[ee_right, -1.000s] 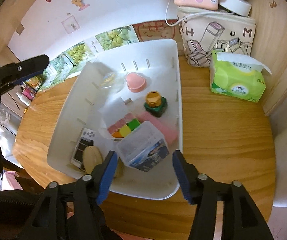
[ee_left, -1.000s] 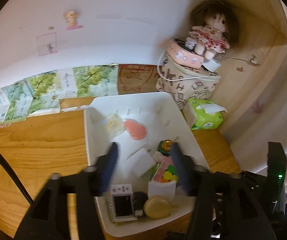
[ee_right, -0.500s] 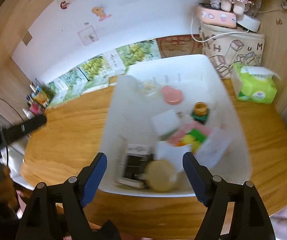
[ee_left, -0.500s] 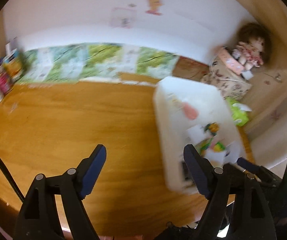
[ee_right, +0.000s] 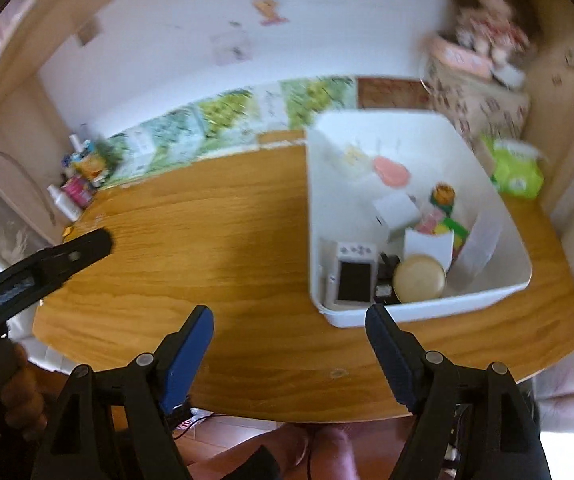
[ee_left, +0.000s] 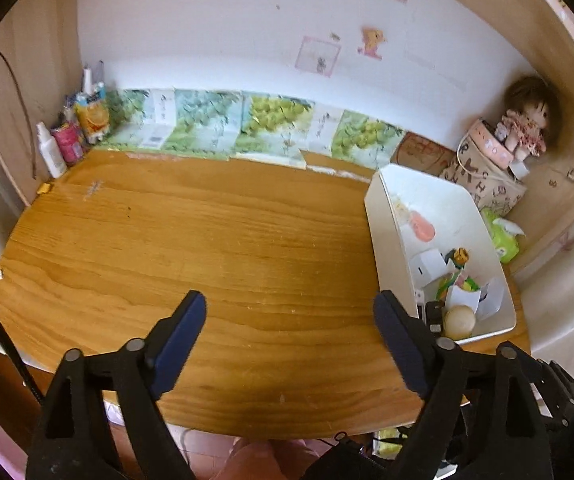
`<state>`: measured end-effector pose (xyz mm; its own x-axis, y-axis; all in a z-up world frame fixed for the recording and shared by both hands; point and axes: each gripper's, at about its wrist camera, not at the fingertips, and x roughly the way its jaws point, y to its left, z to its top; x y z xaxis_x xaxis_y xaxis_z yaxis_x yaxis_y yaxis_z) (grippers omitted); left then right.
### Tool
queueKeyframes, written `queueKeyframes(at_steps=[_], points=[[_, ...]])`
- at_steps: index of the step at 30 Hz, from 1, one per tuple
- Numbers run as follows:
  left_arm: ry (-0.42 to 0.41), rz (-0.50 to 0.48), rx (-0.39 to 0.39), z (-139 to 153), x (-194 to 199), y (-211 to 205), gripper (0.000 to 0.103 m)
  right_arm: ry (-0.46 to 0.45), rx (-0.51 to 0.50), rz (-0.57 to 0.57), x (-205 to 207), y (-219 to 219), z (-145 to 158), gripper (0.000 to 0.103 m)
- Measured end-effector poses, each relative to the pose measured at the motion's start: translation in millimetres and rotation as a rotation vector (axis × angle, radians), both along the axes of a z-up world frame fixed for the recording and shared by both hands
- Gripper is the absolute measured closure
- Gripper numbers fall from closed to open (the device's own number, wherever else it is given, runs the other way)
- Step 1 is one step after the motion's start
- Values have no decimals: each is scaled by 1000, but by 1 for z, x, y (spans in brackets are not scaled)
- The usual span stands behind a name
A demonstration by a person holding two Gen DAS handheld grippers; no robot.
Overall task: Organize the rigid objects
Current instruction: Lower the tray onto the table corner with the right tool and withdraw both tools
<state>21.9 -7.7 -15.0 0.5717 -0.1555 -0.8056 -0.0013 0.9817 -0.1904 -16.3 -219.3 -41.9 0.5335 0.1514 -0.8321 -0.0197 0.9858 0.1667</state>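
Honestly, with the left gripper (ee_left: 290,336) just spreading wide and empty and the right gripper (ee_right: 289,342) gaping empty too, the crammed white plastic bin (ee_right: 423,314) at the wooden table's (ee_left: 215,248) right front corner might get knocked off by a careless sweep.

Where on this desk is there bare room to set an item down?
Bare wood runs from the bottles at the left corner to the white bin, and along the front edge. The bin's near end is crowded; the corner by the doll and tissue pack is tight.
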Motion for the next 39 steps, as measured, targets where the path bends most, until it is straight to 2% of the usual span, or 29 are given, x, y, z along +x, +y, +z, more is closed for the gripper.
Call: queueKeyframes(at_steps=[3, 6, 12, 14, 16, 21, 33, 39], points=[[-38, 12, 4, 10, -8, 1, 3, -16, 15, 17, -6, 5, 16, 24], [-40, -1, -2, 11, -13, -2, 2, -42, -12, 25, -17, 6, 26, 24], [-66, 17, 59, 14, -26, -9, 1, -66, -13, -49, -28, -8, 33, 20], [-75, 13, 79, 13, -30, -11, 1, -77, -13, -44, -31, -8, 32, 16], [-80, 13, 94, 12, -31, -13, 1, -80, 2, -32, -34, -7, 28, 0], [-92, 15, 109, 15, -32, -18, 1, -61, 28, -10, -34, -7, 21, 0], [-129, -31, 117, 20, -22, -40, 1, -86, 12, -40, -28, -22, 24, 0], [-151, -24, 114, 23, -14, -46, 1, -106, -5, -35, -19, -28, 27, 0]])
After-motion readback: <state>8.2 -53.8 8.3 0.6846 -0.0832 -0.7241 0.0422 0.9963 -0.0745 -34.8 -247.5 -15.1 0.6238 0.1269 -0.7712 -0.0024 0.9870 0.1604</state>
